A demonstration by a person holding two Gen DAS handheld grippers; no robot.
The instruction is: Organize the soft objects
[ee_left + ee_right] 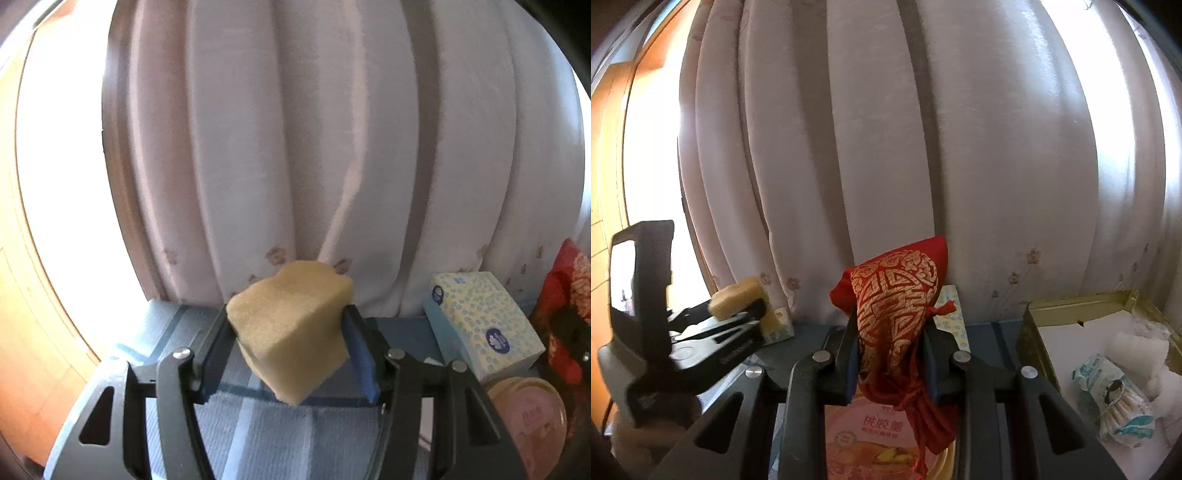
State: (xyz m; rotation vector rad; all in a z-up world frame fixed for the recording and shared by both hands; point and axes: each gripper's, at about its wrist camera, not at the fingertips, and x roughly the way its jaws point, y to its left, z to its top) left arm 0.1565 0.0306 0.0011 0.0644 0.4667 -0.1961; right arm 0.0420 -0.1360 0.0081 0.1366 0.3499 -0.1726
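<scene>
Curtain-backed, left claw grips sponge, tilted downward.

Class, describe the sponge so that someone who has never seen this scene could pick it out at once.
Start at the pale curtain hanging behind the blue table. In front of it, the left gripper holds a tan sponge between its fingers, lifted off the table. Unlike the patterned tissue box to its right, it is plain, porous and unprinted.

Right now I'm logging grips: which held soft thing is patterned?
The red pouch in the right claw, gold-patterned; the sponge in the left claw is plain tan.
</scene>
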